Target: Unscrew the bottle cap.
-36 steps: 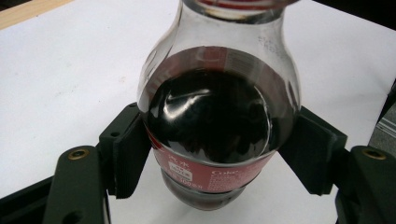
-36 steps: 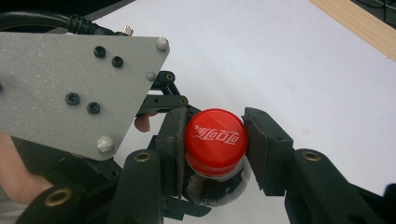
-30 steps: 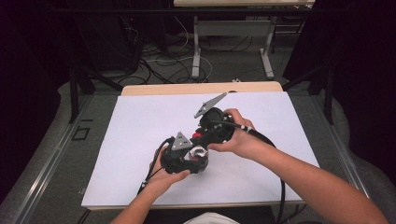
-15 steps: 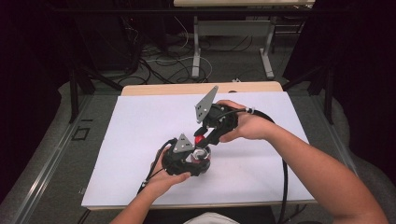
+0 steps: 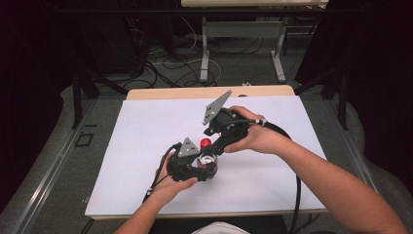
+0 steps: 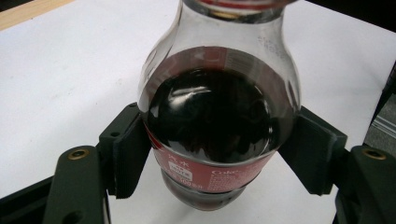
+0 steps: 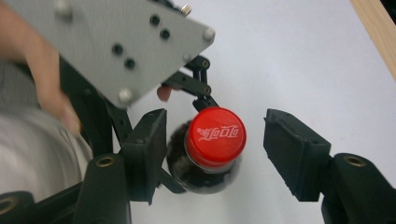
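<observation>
A small cola bottle (image 6: pixel 217 116) with a red label and dark drink stands on the white table top (image 5: pixel 146 141). My left gripper (image 6: pixel 219 154) is shut on its body, both pads (image 6: pixel 128 156) pressed to the sides. In the high view that gripper (image 5: pixel 207 165) sits at mid-table. My right gripper (image 7: pixel 215 149) points down over the red cap (image 7: pixel 215 135). Its jaws have just been opening and stand apart on either side of the cap, touching nothing. From above, the cap (image 5: pixel 205 143) shows just below the right gripper (image 5: pixel 212 146).
The grey plate (image 7: pixel 107 51) of the left gripper and a hand lie close at the left of the right gripper view. A wooden table edge (image 5: pixel 209 91) runs along the far side. Beyond it are table legs (image 5: pixel 204 53) and floor cables.
The right gripper has rolled in the hand so its grey plate stands steeper, and it has lifted slightly off the left gripper. The left gripper and the bottle have kept still.
</observation>
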`<move>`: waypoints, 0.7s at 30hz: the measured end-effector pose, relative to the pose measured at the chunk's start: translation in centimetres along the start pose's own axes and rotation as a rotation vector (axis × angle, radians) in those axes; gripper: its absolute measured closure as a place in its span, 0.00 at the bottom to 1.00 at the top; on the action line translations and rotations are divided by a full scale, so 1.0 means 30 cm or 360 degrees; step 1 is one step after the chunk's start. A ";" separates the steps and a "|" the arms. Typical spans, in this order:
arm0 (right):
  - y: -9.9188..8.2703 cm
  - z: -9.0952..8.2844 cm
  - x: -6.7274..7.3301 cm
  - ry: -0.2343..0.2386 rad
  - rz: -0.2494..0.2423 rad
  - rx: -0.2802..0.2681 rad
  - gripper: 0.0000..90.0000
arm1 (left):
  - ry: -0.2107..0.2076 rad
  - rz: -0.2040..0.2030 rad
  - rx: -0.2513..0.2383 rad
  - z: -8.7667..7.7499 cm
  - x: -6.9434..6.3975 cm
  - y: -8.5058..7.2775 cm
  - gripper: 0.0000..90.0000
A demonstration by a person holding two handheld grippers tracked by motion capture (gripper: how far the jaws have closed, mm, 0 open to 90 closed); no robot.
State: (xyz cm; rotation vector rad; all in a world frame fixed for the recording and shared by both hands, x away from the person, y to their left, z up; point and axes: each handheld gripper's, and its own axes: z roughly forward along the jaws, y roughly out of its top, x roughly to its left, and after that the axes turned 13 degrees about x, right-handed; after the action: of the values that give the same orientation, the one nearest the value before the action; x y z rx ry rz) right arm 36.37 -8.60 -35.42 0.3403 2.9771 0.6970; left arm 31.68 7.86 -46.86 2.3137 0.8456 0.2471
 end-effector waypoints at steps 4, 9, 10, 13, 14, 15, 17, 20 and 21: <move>0.001 -0.007 0.026 -0.0053 0.0243 -0.0045 0.45 | 0.0002 -0.0034 0.0006 -0.003 0.001 -0.001 0.33; 0.001 -0.003 0.043 -0.0106 0.0378 -0.0035 0.55 | 0.0010 -0.0040 0.0009 -0.004 0.003 -0.001 0.33; 0.001 -0.002 0.049 -0.0105 0.0405 -0.0021 0.57 | 0.0009 -0.0041 0.0007 -0.003 0.003 -0.001 0.33; 0.002 0.014 0.056 -0.0119 0.0409 -0.0028 0.57 | 0.0023 -0.0031 0.0018 -0.003 -0.001 -0.001 0.33; 0.004 0.021 0.060 -0.0130 0.0424 -0.0027 0.57 | 0.0035 -0.0025 0.0010 -0.002 0.000 0.001 0.33; 0.005 0.026 0.061 -0.0147 0.0414 -0.0029 0.58 | 0.0033 -0.0021 0.0009 -0.002 0.000 0.001 0.33; 0.011 0.034 0.066 -0.0156 0.0392 -0.0024 0.59 | 0.0027 -0.0025 -0.0003 0.001 -0.004 0.002 0.33; 0.019 0.041 0.068 -0.0172 0.0337 -0.0013 0.65 | 0.0012 -0.0023 0.0003 0.003 -0.009 0.002 0.33; 0.021 0.040 0.064 -0.0174 0.0316 -0.0001 0.67 | 0.0018 -0.0009 0.0013 0.002 -0.008 0.002 0.33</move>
State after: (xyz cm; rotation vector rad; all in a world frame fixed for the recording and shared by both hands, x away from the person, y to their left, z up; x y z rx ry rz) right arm 34.77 -7.09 -36.25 0.6589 2.8654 0.6722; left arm 31.55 7.65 -46.85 2.3189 0.8606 0.2553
